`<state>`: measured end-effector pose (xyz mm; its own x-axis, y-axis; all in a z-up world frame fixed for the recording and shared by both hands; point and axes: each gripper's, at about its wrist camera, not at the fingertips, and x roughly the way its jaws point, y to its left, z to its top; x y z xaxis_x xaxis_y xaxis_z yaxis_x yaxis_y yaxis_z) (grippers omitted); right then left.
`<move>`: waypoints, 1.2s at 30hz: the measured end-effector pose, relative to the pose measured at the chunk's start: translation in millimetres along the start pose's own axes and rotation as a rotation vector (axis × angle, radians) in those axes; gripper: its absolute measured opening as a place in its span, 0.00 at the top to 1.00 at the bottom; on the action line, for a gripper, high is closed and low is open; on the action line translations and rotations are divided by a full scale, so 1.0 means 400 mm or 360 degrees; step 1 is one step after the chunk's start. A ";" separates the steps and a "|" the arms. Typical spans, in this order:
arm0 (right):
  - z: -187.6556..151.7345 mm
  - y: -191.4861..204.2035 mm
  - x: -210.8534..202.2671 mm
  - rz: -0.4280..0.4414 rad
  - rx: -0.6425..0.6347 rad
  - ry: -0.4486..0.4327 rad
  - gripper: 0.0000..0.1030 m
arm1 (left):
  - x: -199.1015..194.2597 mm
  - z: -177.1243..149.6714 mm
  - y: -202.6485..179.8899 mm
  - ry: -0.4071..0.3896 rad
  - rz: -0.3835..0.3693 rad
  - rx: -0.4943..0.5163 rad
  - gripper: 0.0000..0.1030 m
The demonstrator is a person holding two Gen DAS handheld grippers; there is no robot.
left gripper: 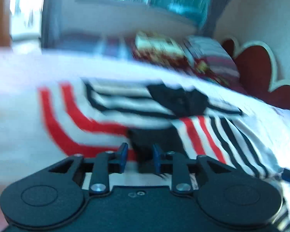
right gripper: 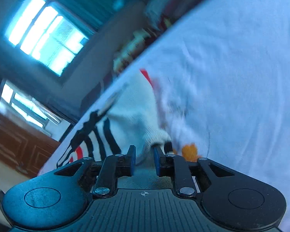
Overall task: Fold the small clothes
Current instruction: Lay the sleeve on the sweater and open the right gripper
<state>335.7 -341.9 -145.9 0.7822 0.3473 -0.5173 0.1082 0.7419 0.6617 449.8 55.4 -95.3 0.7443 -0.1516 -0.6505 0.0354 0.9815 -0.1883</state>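
The striped shirt [left gripper: 110, 104], white with red and black bands, lies spread on the bed sheet [right gripper: 232, 58]. It looks light, limp and prone to sagging, so hems or corners suit gripping. Left gripper [left gripper: 139, 155] pinches its dark trim; right gripper [right gripper: 144, 159] clamps white fabric.

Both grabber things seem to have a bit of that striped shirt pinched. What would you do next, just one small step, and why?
Probably carry both held edges across and lay them down on the bed. The left gripper and right gripper each have the striped garment between their fingers, and it looks lifted and rumpled over the white sheet, not flat. The blur makes this a guess.
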 end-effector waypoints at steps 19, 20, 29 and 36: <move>0.158 0.080 0.319 -0.0125 -0.0826 0.0082 0.99 | 0.184 0.027 -0.228 0.0031 0.0056 0.0291 0.58; 0.167 0.071 0.352 -0.0187 -0.0870 0.0109 0.99 | 0.184 0.023 -0.224 0.0010 0.0072 0.0327 0.56; 0.213 0.052 0.389 -0.0145 -0.0920 0.0091 1.00 | 0.124 0.024 -0.185 -0.0045 0.0198 0.0264 0.53; 0.162 0.099 0.253 -0.0046 -0.1049 0.0016 1.00 | 0.024 -0.012 -0.205 -0.0129 0.0266 0.0217 0.54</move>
<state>458.8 -314.4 -136.7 0.7783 0.3250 -0.5372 -0.2720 0.9457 0.1780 450.8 -27.1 -89.7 0.7983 0.0190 -0.6019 -0.0072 0.9997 0.0220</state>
